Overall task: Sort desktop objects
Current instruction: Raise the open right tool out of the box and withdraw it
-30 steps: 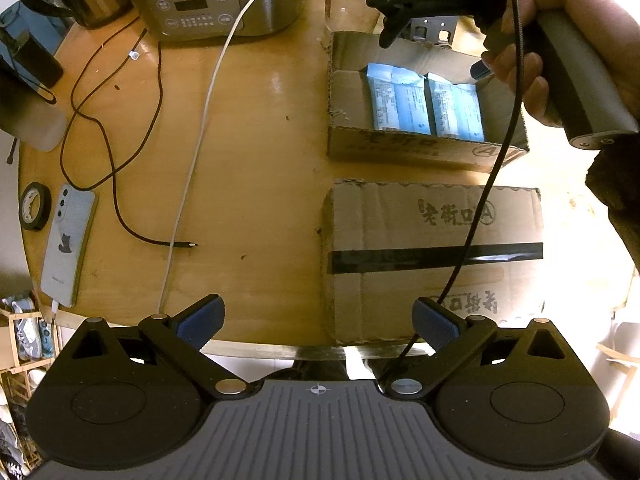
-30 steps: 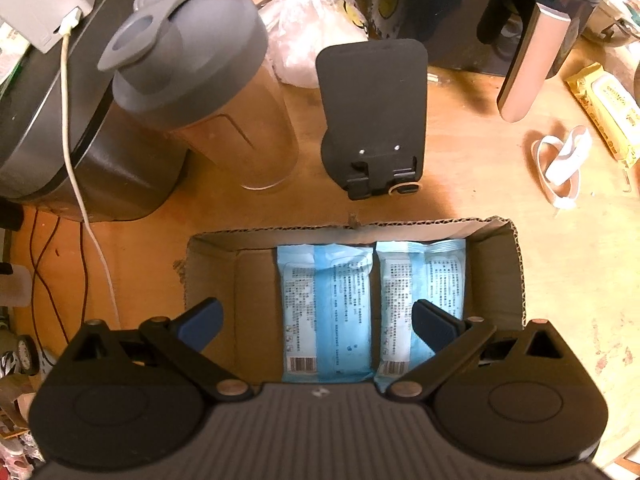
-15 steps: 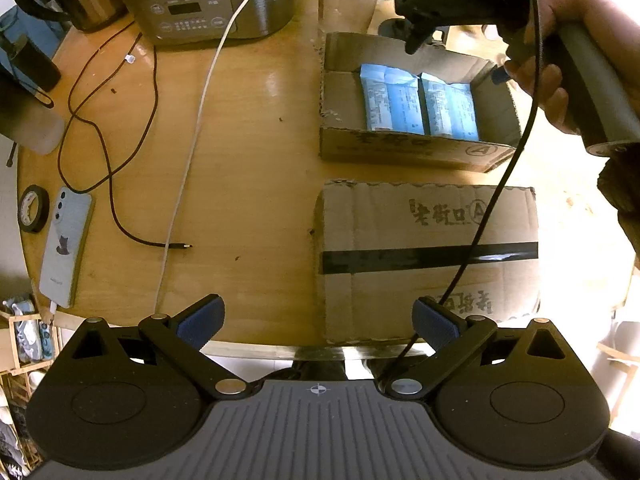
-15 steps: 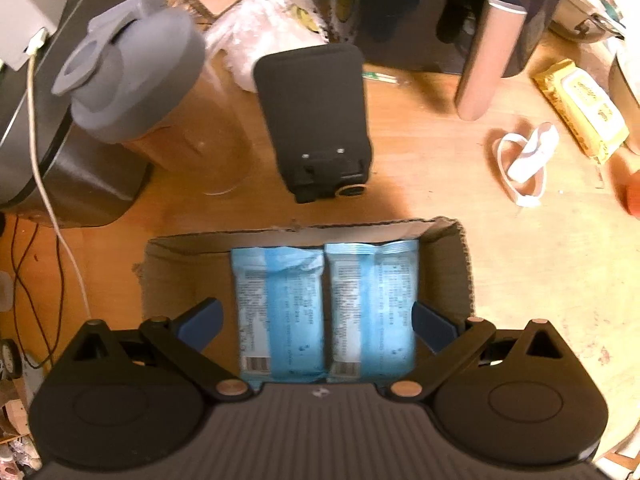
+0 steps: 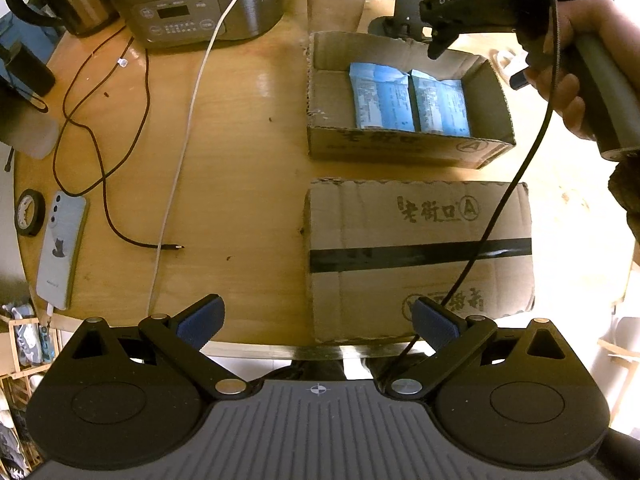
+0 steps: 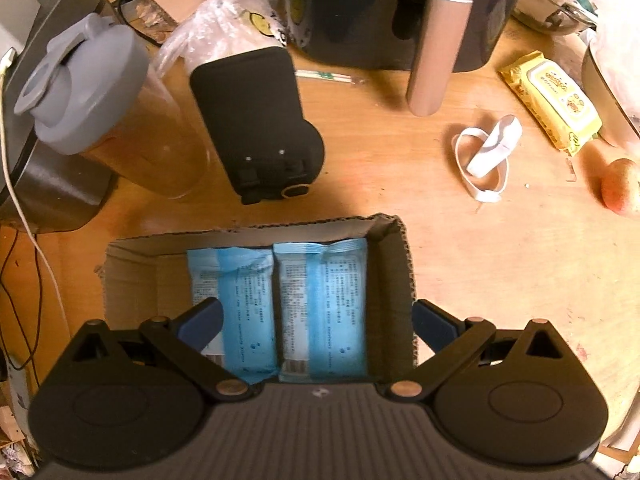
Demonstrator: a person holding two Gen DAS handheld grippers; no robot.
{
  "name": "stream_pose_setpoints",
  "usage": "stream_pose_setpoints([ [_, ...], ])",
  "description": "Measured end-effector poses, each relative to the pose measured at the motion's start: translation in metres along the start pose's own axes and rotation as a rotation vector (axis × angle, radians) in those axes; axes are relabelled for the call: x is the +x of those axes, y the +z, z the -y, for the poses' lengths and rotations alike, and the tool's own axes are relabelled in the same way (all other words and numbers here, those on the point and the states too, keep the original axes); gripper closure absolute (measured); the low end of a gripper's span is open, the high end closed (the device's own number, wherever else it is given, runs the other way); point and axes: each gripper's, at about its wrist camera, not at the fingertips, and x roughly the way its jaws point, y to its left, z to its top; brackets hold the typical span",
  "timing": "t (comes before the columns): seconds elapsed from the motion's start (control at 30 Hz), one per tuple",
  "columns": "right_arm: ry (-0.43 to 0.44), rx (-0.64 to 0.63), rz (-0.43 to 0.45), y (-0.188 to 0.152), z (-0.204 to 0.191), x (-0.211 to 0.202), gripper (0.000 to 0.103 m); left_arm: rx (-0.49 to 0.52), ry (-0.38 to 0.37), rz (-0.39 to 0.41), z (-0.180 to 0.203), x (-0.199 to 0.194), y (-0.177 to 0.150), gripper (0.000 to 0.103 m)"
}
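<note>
In the left wrist view, an open box (image 5: 404,148) holding two packets (image 5: 408,102) side by side sits upper right. A taped box (image 5: 420,256) lies just below it. A phone (image 5: 62,246) lies at far left on the table (image 5: 240,160).

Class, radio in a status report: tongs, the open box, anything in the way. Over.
Left tongs open, empty, at table edge. Right tongs open, empty, over open box. Two blue packets side by side inside. Closed box ahead of left tongs.
</note>
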Motion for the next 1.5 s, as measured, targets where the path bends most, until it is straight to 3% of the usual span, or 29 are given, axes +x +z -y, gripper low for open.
stream_pose_setpoints([
  [1.03,-0.042,0.014,-0.014,-0.002,0.057,0.000,0.000,0.012,-0.003,0.006,0.021,-0.002,-0.005,0.000],
  [1.5,-0.018,0.004,-0.020,-0.003,0.060,0.002,0.000,0.016,0.001,0.002,0.026,0.000,-0.003,0.000],
])
